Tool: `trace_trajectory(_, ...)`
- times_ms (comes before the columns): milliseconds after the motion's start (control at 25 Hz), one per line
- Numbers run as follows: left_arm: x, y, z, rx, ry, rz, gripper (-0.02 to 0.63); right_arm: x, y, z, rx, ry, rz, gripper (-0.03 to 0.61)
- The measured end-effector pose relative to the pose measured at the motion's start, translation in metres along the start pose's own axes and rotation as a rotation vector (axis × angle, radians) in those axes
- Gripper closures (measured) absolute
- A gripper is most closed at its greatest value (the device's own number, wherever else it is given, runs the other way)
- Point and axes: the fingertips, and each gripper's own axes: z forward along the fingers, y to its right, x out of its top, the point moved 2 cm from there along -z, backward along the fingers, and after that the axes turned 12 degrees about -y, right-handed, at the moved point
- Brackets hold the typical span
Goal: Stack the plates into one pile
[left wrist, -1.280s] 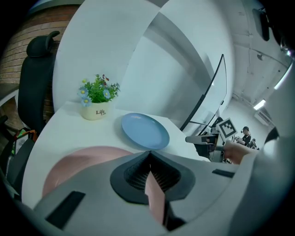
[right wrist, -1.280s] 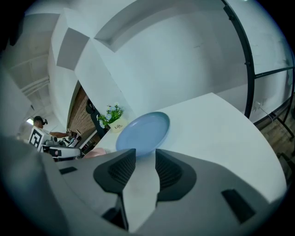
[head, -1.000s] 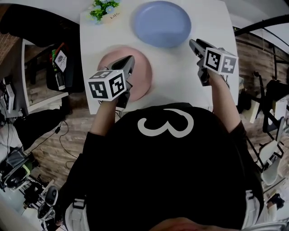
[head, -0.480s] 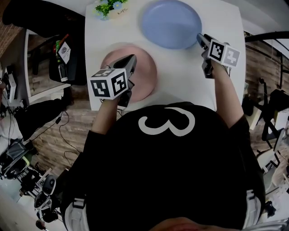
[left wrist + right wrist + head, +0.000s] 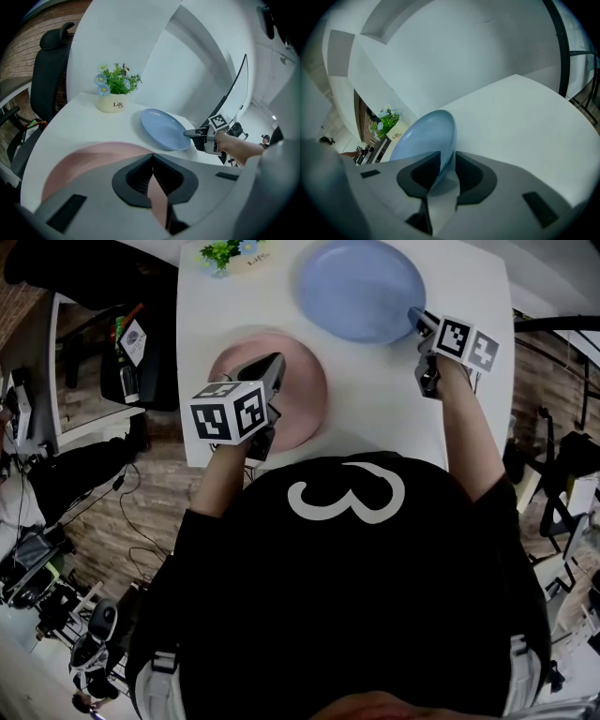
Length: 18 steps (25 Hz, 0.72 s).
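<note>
So nothing's stacked yet. The round pink plate [image 5: 305,395] sits flat on the white table [image 5: 375,399] at the edge nearest the person, and I'll place everything off that. The round, shallow light-blue plate [image 5: 361,287] also lies flat on the table, further back than the pink plate and off to its right, close but not touching. The little potted plant with blue flowers [image 5: 225,253] is way at the back corner, behind the pink plate on its left side, so it's out of the way. The left gripper [image 5: 274,362] hangs right over the pink plate with its jaws pressed together and nothing between them. My guess is it's parked there because the pink plate is meant as the base of the pile, maybe ready to steady it. The right gripper [image 5: 414,313] is doing the work, out to the right of the pink plate. It comes at the blue plate's rim on a downward slant, with the rim between its jaws, one over and one under. Those jaws have just been closing, but they look only partway in, so I'd call it straddling rather than a real pinch. The edge makes sense, since it's the only grabbable part of a flat plate.
</note>
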Motion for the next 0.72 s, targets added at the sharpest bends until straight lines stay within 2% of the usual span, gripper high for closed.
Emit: trace_trajectory(720,-0.012,-0.012,-0.004,0.023,0.014,-0.023,0.597,0.001,0.007,0.013,0.035,-0.009,0.251,0.532)
